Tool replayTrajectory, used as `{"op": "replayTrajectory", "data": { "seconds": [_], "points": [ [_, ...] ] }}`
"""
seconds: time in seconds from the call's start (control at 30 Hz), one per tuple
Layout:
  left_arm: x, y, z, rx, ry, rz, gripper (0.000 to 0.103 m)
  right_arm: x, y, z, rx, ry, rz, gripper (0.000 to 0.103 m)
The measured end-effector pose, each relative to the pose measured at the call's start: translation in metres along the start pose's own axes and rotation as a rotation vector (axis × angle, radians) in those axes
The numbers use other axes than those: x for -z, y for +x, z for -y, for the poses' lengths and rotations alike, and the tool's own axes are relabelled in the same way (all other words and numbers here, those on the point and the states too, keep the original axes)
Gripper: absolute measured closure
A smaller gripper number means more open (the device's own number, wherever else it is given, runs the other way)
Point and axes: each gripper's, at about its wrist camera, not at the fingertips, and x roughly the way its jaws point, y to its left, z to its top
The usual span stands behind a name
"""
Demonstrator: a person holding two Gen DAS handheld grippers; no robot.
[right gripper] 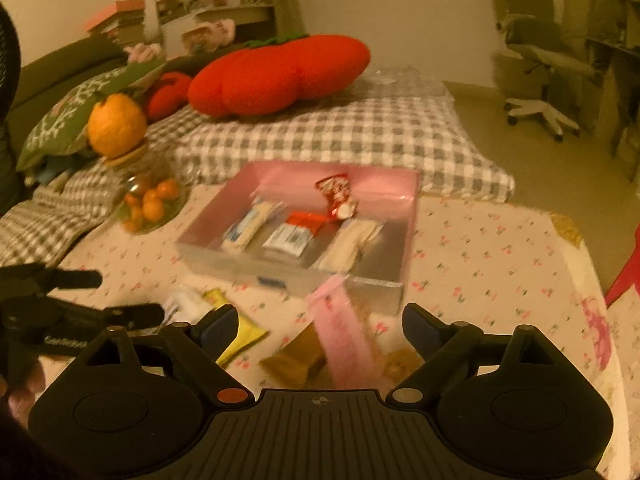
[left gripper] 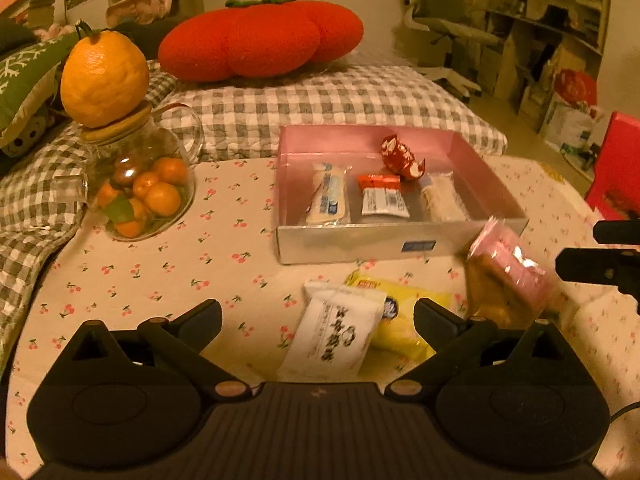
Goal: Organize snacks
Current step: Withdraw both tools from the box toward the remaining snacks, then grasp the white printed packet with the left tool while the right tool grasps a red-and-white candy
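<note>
A shallow pink-lined box (left gripper: 400, 240) (right gripper: 376, 292) sits on the cherry-print tablecloth and holds several wrapped snacks, among them a red one (left gripper: 402, 156) (right gripper: 338, 194). In front of it lie a white packet (left gripper: 336, 332), a yellow packet (left gripper: 404, 316) (right gripper: 236, 328) and a pink-wrapped cake snack (left gripper: 508, 276) (right gripper: 348, 336). My left gripper (left gripper: 318, 316) is open over the white packet. My right gripper (right gripper: 318, 326) is open, its fingers (right gripper: 218, 326) on either side of the blurred pink snack, not gripping it.
A glass jar of small oranges (left gripper: 140, 184) (right gripper: 148, 200) with a large orange on its lid stands at the left. A checked cushion (left gripper: 320, 100) and a red pumpkin pillow (left gripper: 260, 36) lie behind the box. A red chair (left gripper: 618, 160) is at right.
</note>
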Motion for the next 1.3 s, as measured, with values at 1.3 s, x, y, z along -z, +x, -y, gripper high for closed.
{"op": "replayTrajectory", "data": {
  "seconds": [1.3],
  "points": [
    [0.039,0.04,-0.015,0.121,0.071,-0.001,0.034,0.088,0.024,-0.068,-0.139,-0.306,-0.116,0.01]
  ]
}}
